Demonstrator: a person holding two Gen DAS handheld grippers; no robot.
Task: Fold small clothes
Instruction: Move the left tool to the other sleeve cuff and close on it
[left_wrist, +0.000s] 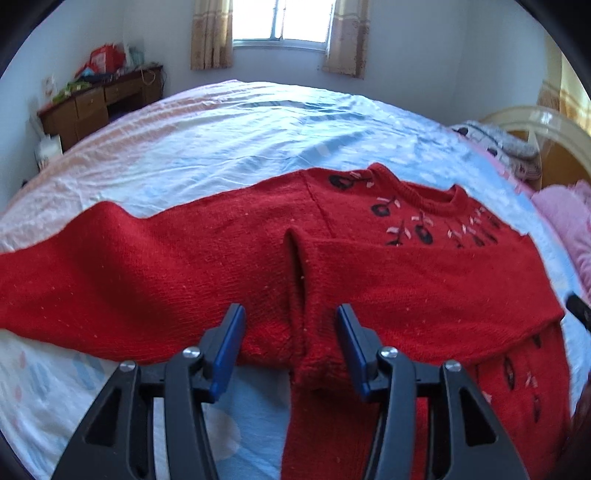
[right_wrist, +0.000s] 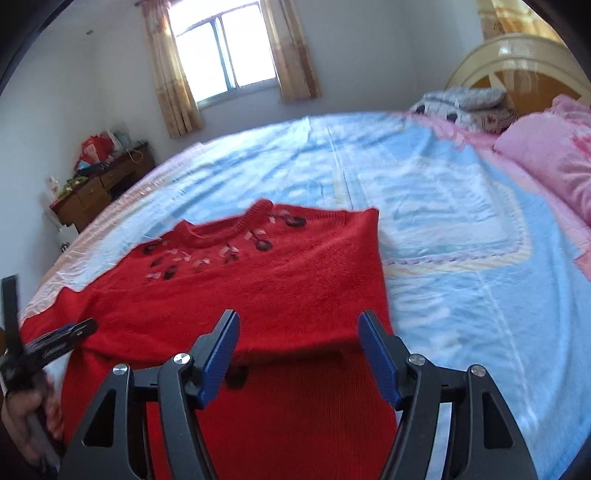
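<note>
A red knit sweater with dark flower embroidery near the collar lies on the bed. One sleeve is folded across its body, the other sleeve stretches out to the left. My left gripper is open, its blue pads either side of the folded sleeve's cuff. In the right wrist view the sweater lies ahead, its right side folded in. My right gripper is open just above its near part. The left gripper shows at the left edge there, in a hand.
The bed sheet is light blue with pink borders. Pink pillows and a folded blanket lie by the headboard. A wooden desk with clutter stands by the far wall under a window.
</note>
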